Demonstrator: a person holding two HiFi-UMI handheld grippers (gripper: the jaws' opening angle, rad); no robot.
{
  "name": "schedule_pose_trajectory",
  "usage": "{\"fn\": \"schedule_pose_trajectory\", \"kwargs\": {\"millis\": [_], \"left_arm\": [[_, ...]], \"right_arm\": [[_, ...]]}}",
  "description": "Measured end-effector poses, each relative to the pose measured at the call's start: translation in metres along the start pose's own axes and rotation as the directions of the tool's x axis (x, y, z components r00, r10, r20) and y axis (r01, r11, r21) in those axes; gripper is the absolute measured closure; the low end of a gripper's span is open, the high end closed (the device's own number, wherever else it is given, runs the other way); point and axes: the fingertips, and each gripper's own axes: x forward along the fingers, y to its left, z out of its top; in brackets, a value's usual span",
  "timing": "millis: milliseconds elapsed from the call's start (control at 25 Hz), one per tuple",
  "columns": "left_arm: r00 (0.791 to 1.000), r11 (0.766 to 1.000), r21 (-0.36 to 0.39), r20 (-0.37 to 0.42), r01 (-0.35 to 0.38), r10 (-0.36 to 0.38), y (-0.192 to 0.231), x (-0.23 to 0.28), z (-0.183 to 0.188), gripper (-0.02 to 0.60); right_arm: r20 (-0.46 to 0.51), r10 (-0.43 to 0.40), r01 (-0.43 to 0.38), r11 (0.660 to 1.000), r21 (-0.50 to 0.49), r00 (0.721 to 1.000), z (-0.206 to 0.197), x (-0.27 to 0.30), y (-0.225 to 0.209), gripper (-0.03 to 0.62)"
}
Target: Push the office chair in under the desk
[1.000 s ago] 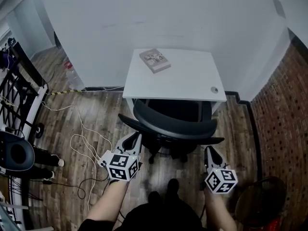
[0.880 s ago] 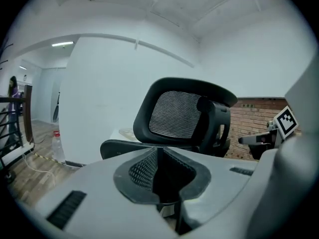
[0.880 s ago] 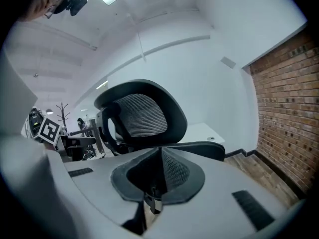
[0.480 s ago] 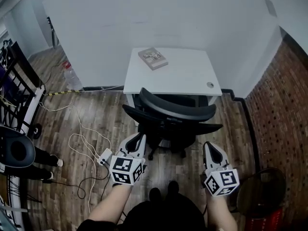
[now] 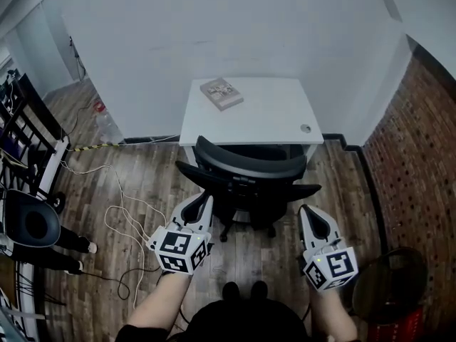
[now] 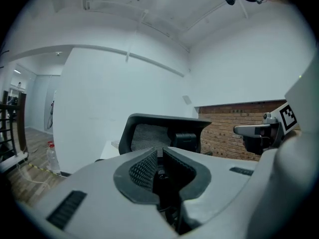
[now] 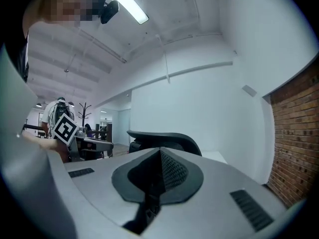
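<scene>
The black office chair stands at the white desk, its seat under the top and its curved back at the desk's front edge. My left gripper hovers shut just behind the chair's left armrest, apart from it. My right gripper is shut behind the right armrest, with nothing held. The left gripper view shows the jaws of the left gripper together, the chair's mesh back ahead and the right gripper to the side. In the right gripper view, the closed right gripper points at the chair back.
A book and a small round object lie on the desk. White cables trail over the wood floor at left, near a black rack. A brick wall runs on the right, with a dark round stool below it.
The chair's back has come nearer to the desk's front edge. Both grippers have risen a little and stay just behind the armrests.
</scene>
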Motion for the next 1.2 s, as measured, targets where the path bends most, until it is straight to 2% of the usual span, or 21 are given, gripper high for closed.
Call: {"fn": "schedule_pose_trajectory", "kwargs": {"millis": [200,400,520,680,840,1000,1200], "left_arm": [[0.998,0.999,-0.016,0.043,-0.036,0.037,0.001,-0.003,0.024,0.563],[0.996,0.996,-0.027,0.043,-0.083,0.084,-0.008,-0.006,0.025,0.563],[0.993,0.993,-0.027,0.040,-0.113,0.114,-0.015,-0.007,0.022,0.563],[0.989,0.989,-0.043,0.022,-0.143,0.144,-0.024,-0.002,0.013,0.563],[0.989,0.988,-0.044,0.017,-0.147,0.148,-0.026,0.015,0.014,0.563],[0.989,0.988,-0.045,0.025,-0.145,0.146,-0.007,0.032,0.018,0.563],[0.991,0.991,-0.035,0.034,-0.128,0.129,0.033,0.040,0.023,0.563]], "right_arm": [[0.040,0.010,-0.010,1.000,-0.006,0.999,0.020,-0.004,-0.020,0.591],[0.067,0.041,-0.042,0.999,0.007,0.997,0.027,-0.009,-0.036,0.591],[0.061,0.057,-0.057,0.998,0.002,0.997,0.020,-0.017,-0.045,0.591],[0.020,0.069,-0.070,0.996,0.049,0.997,-0.004,-0.026,-0.061,0.591],[-0.007,0.083,-0.082,0.995,0.058,0.997,-0.016,-0.010,-0.075,0.591],[-0.007,0.070,-0.069,0.995,0.067,0.998,-0.012,0.018,-0.079,0.591],[0.019,-0.013,0.011,0.996,0.086,1.000,-0.003,0.050,-0.079,0.591]]}}
